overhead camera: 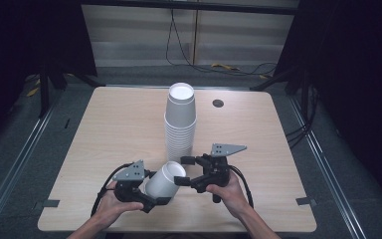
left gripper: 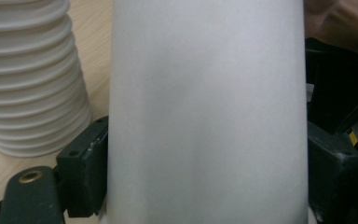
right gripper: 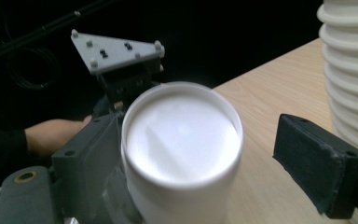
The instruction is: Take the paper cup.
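Note:
A single white paper cup (overhead camera: 165, 180) lies tilted above the table's near edge, its base turned to the right. My left gripper (overhead camera: 158, 188) is shut on its wall; in the left gripper view both pads (left gripper: 86, 163) press on the cup (left gripper: 205, 112). My right gripper (overhead camera: 181, 170) stands open around the cup's base end (right gripper: 182, 140). Its left jaw lies close beside the base and its right jaw stands well apart. A tall stack of white cups (overhead camera: 180, 124) stands upside down mid-table, just behind both grippers.
The wooden table (overhead camera: 104, 124) has a round cable hole (overhead camera: 218, 103) at the back right. The cup stack (right gripper: 354, 70) rises close to my right gripper's right jaw. Black curtains and floor cables surround the table.

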A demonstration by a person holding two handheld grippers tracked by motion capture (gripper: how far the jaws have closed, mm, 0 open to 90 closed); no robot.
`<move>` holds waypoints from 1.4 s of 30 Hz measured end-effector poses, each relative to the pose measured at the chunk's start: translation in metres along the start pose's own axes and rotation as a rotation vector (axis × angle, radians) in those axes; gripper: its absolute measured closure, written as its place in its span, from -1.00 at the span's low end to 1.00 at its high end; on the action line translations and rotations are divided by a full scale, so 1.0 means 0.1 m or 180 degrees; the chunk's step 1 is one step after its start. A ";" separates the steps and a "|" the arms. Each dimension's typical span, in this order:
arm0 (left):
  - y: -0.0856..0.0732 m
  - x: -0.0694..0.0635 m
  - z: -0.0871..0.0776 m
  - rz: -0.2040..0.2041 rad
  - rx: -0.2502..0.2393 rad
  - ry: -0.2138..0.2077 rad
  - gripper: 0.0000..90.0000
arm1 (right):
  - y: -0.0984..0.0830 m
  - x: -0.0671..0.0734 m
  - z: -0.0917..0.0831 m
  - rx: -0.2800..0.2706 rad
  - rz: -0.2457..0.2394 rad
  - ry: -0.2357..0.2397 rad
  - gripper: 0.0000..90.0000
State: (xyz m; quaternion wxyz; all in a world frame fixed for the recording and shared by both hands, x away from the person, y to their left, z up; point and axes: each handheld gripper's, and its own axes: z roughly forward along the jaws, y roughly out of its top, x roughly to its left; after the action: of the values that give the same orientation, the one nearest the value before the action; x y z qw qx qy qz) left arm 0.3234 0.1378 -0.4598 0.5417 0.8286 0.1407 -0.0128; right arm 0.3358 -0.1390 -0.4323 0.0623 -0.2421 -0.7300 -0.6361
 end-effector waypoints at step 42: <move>0.36 0.13 0.08 0.0199 0.0935 0.0103 -0.63 | 0.14 -0.01 -0.26 0.1223 -0.0456 -0.0469 -0.63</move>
State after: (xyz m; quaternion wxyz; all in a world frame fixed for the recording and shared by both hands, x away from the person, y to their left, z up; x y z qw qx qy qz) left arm 0.3457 0.1198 -0.4328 0.4124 0.9031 0.1202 -0.0030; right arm 0.3368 -0.1630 -0.4152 0.0084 -0.2190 -0.8558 -0.4686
